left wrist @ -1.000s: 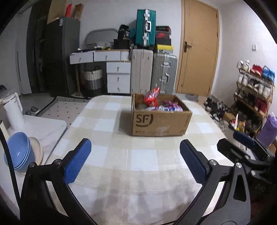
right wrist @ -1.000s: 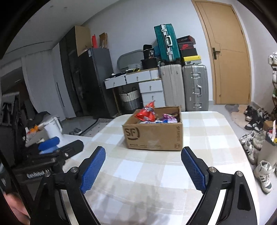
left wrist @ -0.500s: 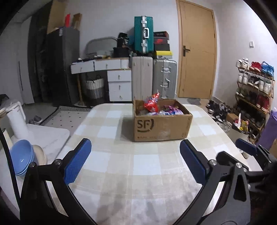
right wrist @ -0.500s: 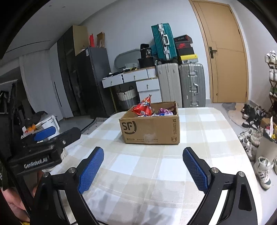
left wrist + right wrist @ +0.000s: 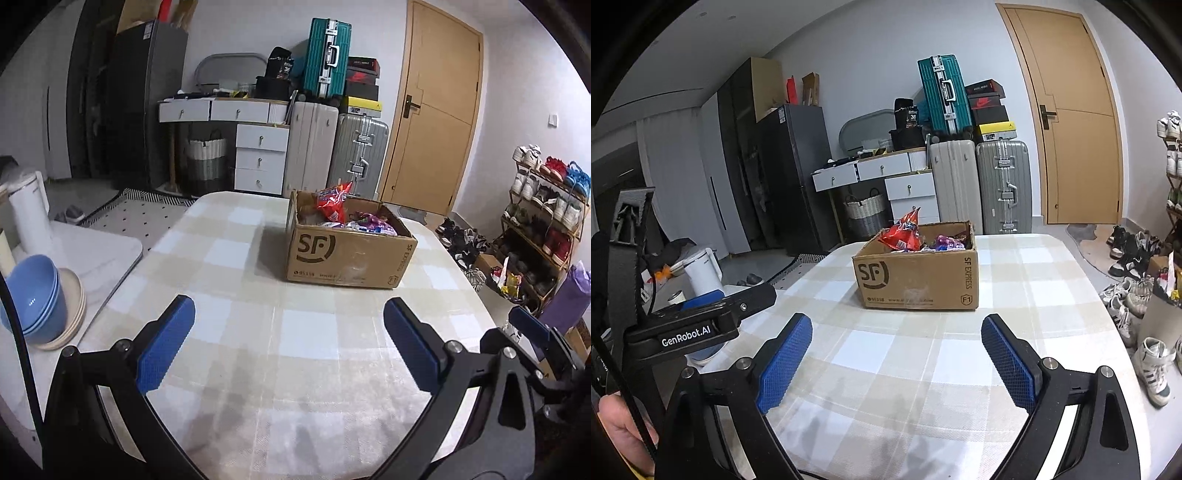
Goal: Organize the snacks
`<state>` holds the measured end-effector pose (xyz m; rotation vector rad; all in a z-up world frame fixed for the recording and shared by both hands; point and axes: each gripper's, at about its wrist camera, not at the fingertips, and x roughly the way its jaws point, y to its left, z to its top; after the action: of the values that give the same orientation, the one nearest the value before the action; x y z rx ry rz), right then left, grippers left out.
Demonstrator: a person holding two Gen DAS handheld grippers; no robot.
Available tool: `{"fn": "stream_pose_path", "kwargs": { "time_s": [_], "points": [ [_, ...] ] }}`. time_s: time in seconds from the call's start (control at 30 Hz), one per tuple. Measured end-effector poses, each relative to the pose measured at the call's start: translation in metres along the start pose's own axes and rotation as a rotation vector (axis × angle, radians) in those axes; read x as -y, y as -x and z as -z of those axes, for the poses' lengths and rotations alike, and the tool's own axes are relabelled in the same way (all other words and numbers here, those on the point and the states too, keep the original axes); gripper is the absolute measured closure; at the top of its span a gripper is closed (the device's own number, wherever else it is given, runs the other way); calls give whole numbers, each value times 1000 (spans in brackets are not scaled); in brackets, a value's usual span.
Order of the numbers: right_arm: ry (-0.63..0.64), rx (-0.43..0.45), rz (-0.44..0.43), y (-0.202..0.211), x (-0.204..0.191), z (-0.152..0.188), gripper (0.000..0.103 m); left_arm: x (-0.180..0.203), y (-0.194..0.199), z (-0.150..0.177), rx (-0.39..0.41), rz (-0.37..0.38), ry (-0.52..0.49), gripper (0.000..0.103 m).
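Checked cloth covers the table we work over. Through the left wrist camera, our left gripper hovers above it with its blue pads spread wide, holding nothing; the cardboard box of snacks stands well ahead, toward the far edge. Blue bowls sit stacked off to the left.

Through the right wrist camera, our right gripper is likewise spread and empty, the box ahead, a red snack bag poking above its rim.

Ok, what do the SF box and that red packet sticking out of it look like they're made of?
The SF box: brown corrugated cardboard, matte, with printed black lettering and raw-edged flaps. The red packet: likely thin plastic or foil film, judging by its glossy, crinkled surface and crimped top.
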<state>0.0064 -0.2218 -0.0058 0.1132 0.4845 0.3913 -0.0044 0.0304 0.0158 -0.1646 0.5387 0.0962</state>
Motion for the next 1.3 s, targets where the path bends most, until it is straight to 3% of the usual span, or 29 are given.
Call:
{"fn": "stream_pose_path", "kwargs": {
  "time_s": [1.3],
  "points": [
    [4,-6,4,-1,1,2,8,10,-5,9,-1,-28,-55,1]
  ]
}}
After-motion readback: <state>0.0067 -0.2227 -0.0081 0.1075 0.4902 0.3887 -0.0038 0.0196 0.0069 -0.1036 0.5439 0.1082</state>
